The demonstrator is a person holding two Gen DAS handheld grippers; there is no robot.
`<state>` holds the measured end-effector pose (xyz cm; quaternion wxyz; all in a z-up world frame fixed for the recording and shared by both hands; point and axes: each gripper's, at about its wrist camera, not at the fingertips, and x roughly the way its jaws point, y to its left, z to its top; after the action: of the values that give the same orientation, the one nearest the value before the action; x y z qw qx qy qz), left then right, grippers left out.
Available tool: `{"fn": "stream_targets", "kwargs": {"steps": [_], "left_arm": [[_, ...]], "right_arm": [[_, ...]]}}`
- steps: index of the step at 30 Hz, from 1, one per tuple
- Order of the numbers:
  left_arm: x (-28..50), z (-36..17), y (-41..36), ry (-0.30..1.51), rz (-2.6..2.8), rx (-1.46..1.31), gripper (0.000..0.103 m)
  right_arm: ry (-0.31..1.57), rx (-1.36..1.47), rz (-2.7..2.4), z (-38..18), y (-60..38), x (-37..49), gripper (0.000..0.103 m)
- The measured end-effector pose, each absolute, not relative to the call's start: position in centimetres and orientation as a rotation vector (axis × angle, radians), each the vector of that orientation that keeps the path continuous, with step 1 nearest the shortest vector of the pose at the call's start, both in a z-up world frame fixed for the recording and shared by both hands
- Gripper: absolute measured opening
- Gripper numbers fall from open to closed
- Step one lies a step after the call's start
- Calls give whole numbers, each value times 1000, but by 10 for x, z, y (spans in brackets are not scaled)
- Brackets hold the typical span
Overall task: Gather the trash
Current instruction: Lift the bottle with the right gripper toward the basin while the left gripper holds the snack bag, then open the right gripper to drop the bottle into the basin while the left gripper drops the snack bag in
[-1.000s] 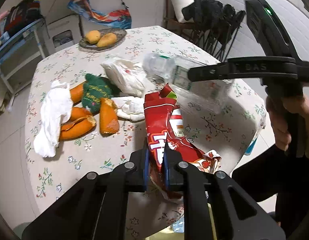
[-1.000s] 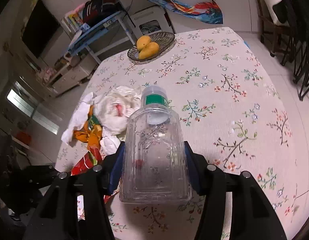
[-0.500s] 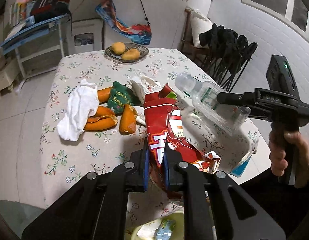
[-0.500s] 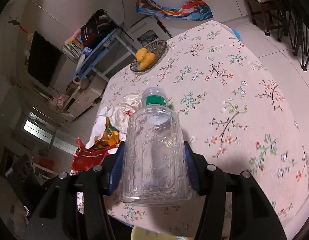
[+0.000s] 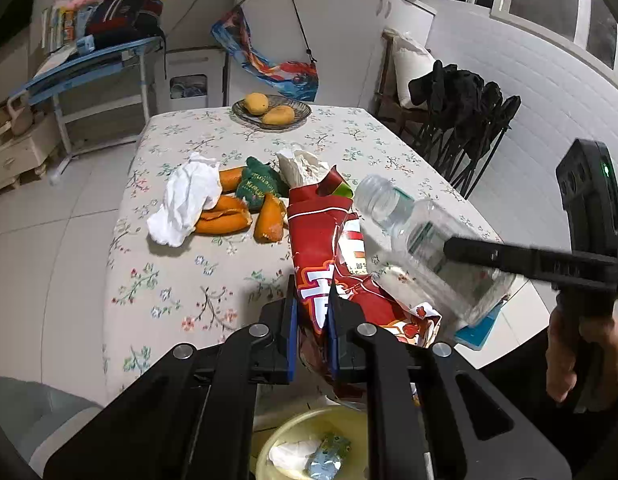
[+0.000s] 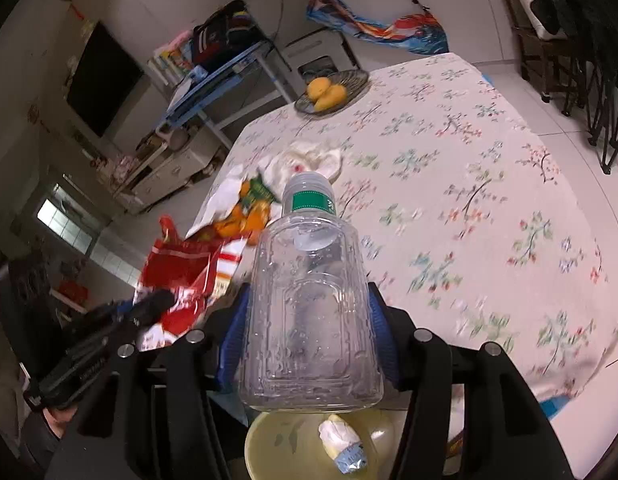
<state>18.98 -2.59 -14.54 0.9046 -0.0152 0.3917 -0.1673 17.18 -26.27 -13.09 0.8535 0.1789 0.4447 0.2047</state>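
peels [image 5: 225,220] and tissue [image 5: 185,204] lie on the table [image 5: 169,280], fruit bowl [image 5: 271,110] behind, bin [image 5: 309,440] below its edge

Both fisheye views look steeply down along their own tongs from just off the near edge of the floral-clothed surface [image 5: 181,280], facing its far end. They share the dark wire fruit basket [image 5: 271,110] [image 6: 332,92] and a yellow plastic bin [image 5: 293,432] [image 6: 285,436] below.
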Motion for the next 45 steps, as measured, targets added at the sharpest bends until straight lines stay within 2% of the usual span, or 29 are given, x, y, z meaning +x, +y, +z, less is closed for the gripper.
{"fn": "stream_targets", "kwargs": {"steps": [17, 28, 38, 41, 43, 45], "left_arm": [[133, -139, -6, 774, -301, -71, 12], [106, -136, 1, 765, -296, -91, 12], [88, -137, 2, 769, -304, -102, 12], [84, -139, 0, 775, -306, -94, 12], [83, -140, -1, 781, -306, -89, 12], [82, -141, -2, 788, -305, -85, 12]], "right_arm": [[985, 326, 539, -143, -228, 98, 55], [1222, 122, 636, -198, -168, 59, 55], [1288, 48, 617, -220, -155, 57, 55], [1304, 38, 616, -223, -155, 54, 56], [1294, 41, 609, -222, -158, 53, 64], [1283, 54, 601, -220, -161, 53, 66]]}}
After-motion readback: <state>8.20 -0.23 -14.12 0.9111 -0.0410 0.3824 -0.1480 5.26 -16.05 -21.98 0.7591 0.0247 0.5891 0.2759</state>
